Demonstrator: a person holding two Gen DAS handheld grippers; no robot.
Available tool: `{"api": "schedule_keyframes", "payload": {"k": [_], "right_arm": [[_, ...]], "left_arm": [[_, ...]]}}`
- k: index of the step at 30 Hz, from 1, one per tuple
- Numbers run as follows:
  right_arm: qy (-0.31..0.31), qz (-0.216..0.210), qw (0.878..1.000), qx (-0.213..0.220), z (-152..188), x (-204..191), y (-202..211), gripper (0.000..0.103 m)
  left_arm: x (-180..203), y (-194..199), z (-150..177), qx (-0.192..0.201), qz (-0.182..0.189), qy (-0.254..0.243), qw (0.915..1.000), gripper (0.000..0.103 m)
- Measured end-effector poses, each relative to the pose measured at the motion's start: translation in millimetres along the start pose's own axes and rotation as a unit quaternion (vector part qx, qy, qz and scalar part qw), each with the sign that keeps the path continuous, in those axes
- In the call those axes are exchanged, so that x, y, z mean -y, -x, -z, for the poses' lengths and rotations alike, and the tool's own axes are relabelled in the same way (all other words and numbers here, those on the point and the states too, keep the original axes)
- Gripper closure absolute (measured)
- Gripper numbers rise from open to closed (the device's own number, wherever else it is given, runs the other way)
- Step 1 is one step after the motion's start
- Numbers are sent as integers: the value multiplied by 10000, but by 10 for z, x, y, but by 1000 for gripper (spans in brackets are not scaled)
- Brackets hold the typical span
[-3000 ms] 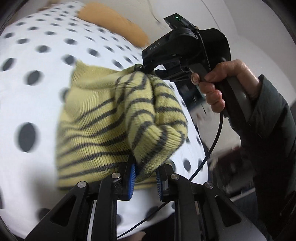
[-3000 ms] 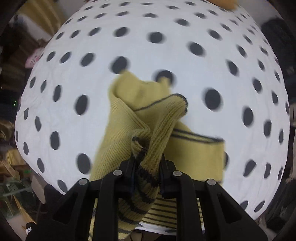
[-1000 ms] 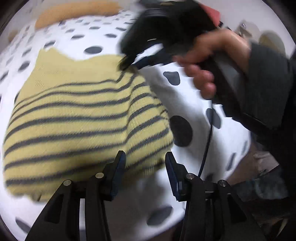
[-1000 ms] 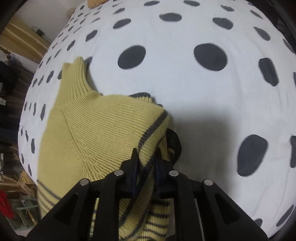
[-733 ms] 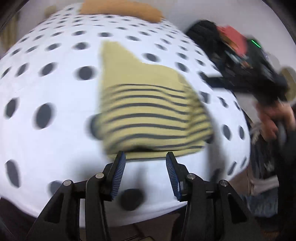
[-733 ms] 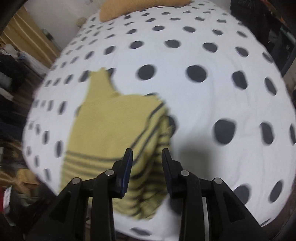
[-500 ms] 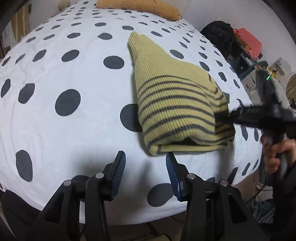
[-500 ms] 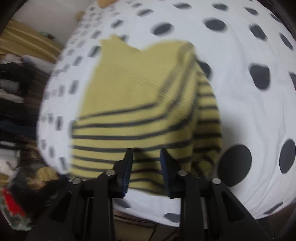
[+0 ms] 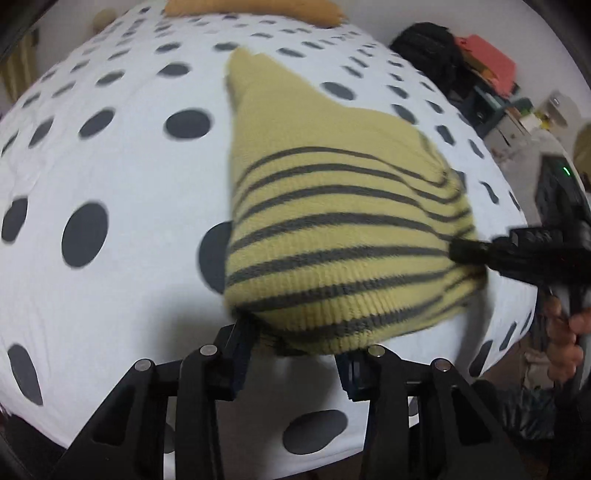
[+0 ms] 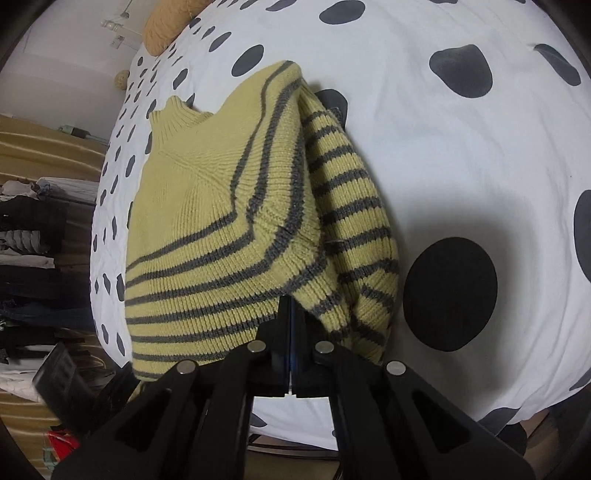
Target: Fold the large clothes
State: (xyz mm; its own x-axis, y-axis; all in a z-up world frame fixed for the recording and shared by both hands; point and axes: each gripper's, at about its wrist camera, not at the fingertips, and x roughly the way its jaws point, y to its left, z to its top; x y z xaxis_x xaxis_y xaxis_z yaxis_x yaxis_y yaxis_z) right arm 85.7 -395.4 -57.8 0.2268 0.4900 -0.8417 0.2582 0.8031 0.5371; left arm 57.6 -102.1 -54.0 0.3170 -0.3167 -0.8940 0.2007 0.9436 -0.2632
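A yellow knit sweater with grey stripes (image 9: 332,229) lies folded on a white bedspread with dark dots (image 9: 110,177). Its collar points to the far side. My left gripper (image 9: 295,354) is open, its jaws spread around the sweater's near folded edge. My right gripper (image 10: 291,332) has its jaws pressed together at the sweater's hem (image 10: 258,266); whether fabric is pinched between them is hidden. In the left wrist view the right gripper (image 9: 465,253) touches the sweater's right edge, held by a hand (image 9: 565,347).
An orange pillow (image 9: 251,9) lies at the far end of the bed. A black bag (image 9: 424,48) and boxes (image 9: 487,62) stand right of the bed. Hanging clothes (image 10: 33,251) line the left in the right wrist view. The bed's near edge is just below both grippers.
Both grippers let go of the sweater, pulled back, and have come in again. The left gripper is now at the near fold; the right gripper's jaws have closed at the hem.
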Motion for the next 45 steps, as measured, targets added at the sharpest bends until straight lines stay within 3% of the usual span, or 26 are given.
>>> {"api": "schedule_keyframes", "payload": {"k": [2, 5, 8, 12, 13, 16, 18, 23, 24, 25, 26, 28, 30, 31, 33, 35, 39, 45], "right_arm": [[13, -36, 10000, -41, 39, -5, 11, 103], [5, -119, 9999, -66, 70, 8, -4, 103], [28, -37, 9999, -103, 47, -15, -37, 103], [92, 92, 9998, -121, 71, -36, 1, 103], [62, 67, 9999, -129, 78, -29, 1, 103], [-82, 67, 9999, -97, 121, -34, 83, 103], [68, 189, 9998, 76, 204, -135, 267, 103], [638, -201, 9964, 514, 259, -592, 532, 101], [709, -179, 9958, 545, 238, -661, 502, 101], [734, -58, 9957, 565, 218, -691, 447, 101], [730, 53, 9957, 562, 207, -685, 389, 101], [666, 383, 9961, 445, 192, -598, 171, 101], [627, 995, 9928, 235, 213, -395, -149, 103], [602, 880, 9940, 242, 232, -300, -246, 103], [574, 717, 9954, 288, 255, -236, -254, 103], [649, 773, 9946, 258, 278, -289, -212, 103], [585, 872, 9943, 199, 345, -358, -106, 103], [865, 420, 9932, 662, 169, -678, 154, 101]], "left_arm": [[-231, 21, 23, 101, -329, 360, 9988, 41], [-407, -2, 59, 97, -328, 439, 9985, 39], [-348, 51, 76, 270, -576, 169, 9978, 39], [-545, 119, 129, 146, -259, 667, 9973, 39], [-581, 155, 181, 81, -218, 756, 9969, 40], [-571, 374, 335, 36, -513, 737, 9960, 58], [-547, 644, 305, 252, -497, 725, 9958, 58], [5, 839, -304, 982, -9, 239, 9949, 58], [116, 801, -411, 1041, 67, 158, 9944, 60], [227, 747, -518, 1063, 193, 74, 9941, 69], [334, 650, -628, 1013, 259, 0, 9945, 74], [452, 435, -741, 867, 201, -143, 9959, 74], [484, 15, -778, 434, -159, -232, 9987, 75], [411, -171, -721, 212, -288, -190, 9992, 75], [383, -342, -621, 235, -691, -365, 9967, 73], [444, -272, -557, 331, -891, -583, 9938, 73], [385, -123, -579, 240, -773, -305, 9963, 73], [437, 360, -493, 448, -641, -132, 9968, 75]]}}
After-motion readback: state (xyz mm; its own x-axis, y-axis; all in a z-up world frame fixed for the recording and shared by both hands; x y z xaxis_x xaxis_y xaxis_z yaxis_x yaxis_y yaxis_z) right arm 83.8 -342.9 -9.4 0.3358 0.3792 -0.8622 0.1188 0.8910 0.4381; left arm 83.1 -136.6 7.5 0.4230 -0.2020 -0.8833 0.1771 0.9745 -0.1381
